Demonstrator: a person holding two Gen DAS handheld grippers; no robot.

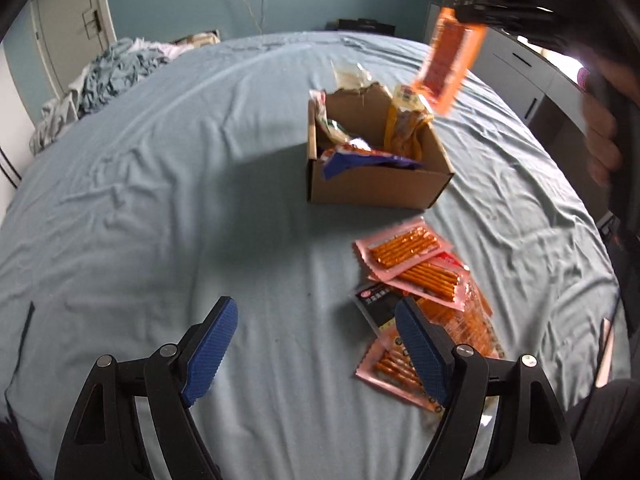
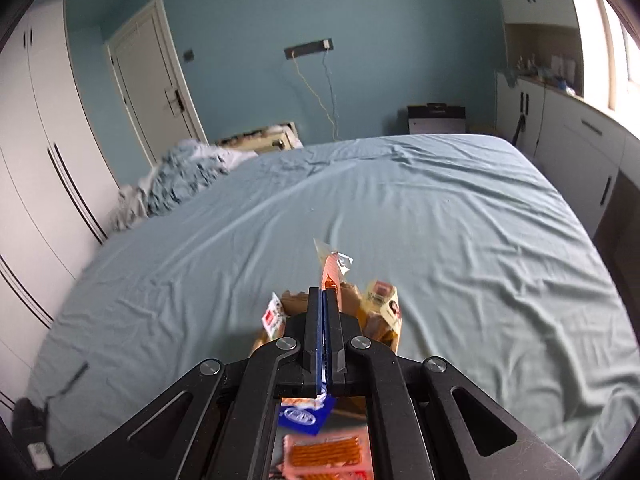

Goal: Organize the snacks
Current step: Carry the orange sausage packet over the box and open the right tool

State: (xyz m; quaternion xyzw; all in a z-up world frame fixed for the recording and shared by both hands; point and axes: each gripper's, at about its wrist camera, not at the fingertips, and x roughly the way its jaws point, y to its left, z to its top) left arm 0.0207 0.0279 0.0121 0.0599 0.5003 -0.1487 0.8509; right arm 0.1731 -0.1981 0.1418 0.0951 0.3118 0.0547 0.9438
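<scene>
While clamped in right hand-held gripper (image 2: 325,292), orange packet (image 1: 450,68) hangs above box (image 1: 376,188).

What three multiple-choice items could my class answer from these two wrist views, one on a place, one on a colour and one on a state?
1. Where do the loose pink snack packets lie?
A. inside the cardboard box
B. on the bed sheet, on the near side of the box
C. on the white cabinets

2. What colour are the left gripper pads?
A. blue
B. red
C. green

3. How does the right gripper stand?
A. wide open, empty
B. shut, empty
C. shut on an orange snack packet

Answers: 1 B, they rest on the sheet in front of the cardboard box. 2 A, both pads show blue. 3 C, the orange snack packet hangs from its closed tips.
</scene>
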